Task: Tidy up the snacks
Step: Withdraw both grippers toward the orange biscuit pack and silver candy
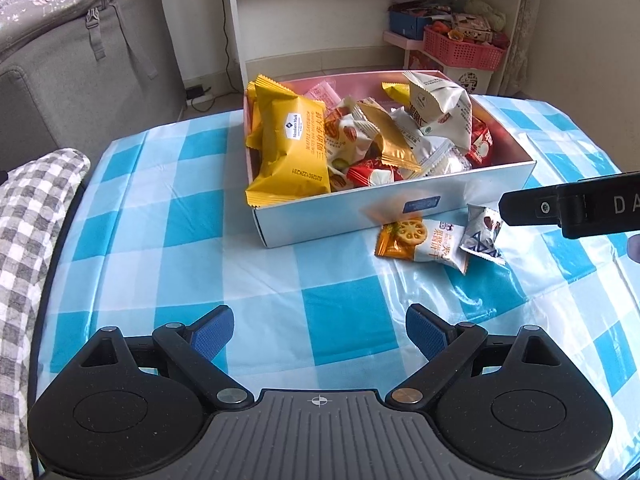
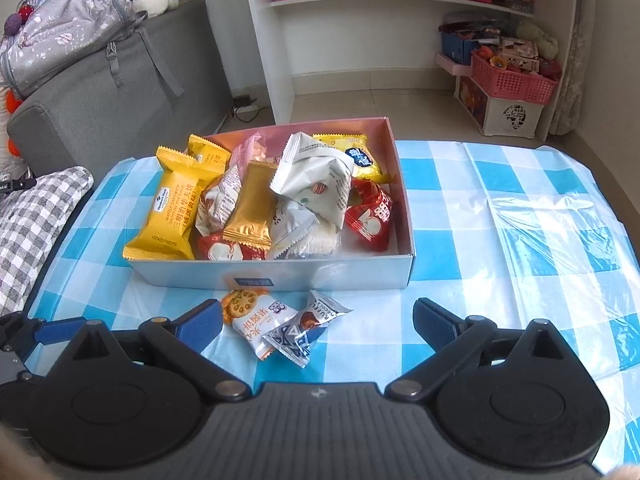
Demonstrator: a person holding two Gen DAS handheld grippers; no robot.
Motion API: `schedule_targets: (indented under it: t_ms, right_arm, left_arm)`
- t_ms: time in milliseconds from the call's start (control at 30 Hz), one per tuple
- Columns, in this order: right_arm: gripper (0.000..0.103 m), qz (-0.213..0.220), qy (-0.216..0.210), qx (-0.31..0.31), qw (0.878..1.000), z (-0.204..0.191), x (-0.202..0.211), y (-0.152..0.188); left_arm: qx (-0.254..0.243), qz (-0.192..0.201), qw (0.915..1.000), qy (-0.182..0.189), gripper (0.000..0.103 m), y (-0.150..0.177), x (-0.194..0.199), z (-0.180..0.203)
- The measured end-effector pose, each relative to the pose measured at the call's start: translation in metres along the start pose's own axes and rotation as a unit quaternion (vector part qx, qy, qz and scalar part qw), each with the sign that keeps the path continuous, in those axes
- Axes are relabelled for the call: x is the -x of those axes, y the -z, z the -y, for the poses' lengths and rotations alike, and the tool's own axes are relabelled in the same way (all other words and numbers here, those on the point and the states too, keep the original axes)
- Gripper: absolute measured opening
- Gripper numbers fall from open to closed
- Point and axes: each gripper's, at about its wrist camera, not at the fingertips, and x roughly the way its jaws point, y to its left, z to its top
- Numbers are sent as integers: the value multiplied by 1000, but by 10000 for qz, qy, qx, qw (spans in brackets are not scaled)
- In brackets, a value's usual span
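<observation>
We are looking at a white open-topped box sitting on the blue-and-white checked tablecloth, heaped with wrapped snacks: a plump yellow wafer pack leaning at its left end, a gold sachet lying across the middle, a crumpled white bag sticking up behind it, and a red pack resting against the right wall. Just in front of the box, two loose packets are lying on the cloth, touching each other: an orange-and-white biscuit packet printed with a lotus-root slice, and a small silver-and-blue packet overlapping its right end. We are holding the right gripper with its jaws opening wide around these two packets, the pads pressing on neither. The left gripper is hovering over bare cloth, its jaws spread wide and gripping nothing. A grey sofa and white shelves are standing beyond the table.
</observation>
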Motion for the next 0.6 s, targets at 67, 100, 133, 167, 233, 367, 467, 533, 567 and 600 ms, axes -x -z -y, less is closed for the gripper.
schedule_targets:
  t_ms: [67,100,133,167,233,367,467,533,567,600]
  right_arm:
    - [99,-102,1,161,9998,3,-8,4]
    - [96,-159,6,209,9997,5,-12,6]
    - [95,-203,-4,179,9996,7,-15,7]
    - [91,-252,-33,106,9996,9,-19,7]
    - [85,-357,-153,-130,9992,13,-24,4]
    - [72,-448,-357,-491,9972,16,-33,-1]
    - [56,-616,-474,-604,9951,12,-43,-2]
    - [52,-669,-452,-606,9949,9,-47,-2]
    - [51,-635,-426,-552,9955,6,-47,-2]
    - [45,-602,-429,-483,9961,5,-46,-2]
  left_arm:
    - [-109,-35,9999,-18,95,1,-5,1]
    - [-146,-46,9999,-20,95,1,-7,2]
    - [-168,-53,9998,-25,95,1,-9,2]
    - [-185,-56,9998,-24,94,1,-11,2]
    - [-200,-50,9998,-6,94,0,-14,3]
    - [-208,-66,9998,7,94,-2,-18,6]
    - [-205,-69,9998,2,94,-4,-20,7]
    - [-195,-74,9998,-10,94,-4,-21,7]
    - [-175,-80,9998,-21,94,-6,-22,8]
    - [-150,-82,9998,-29,94,-7,-23,9]
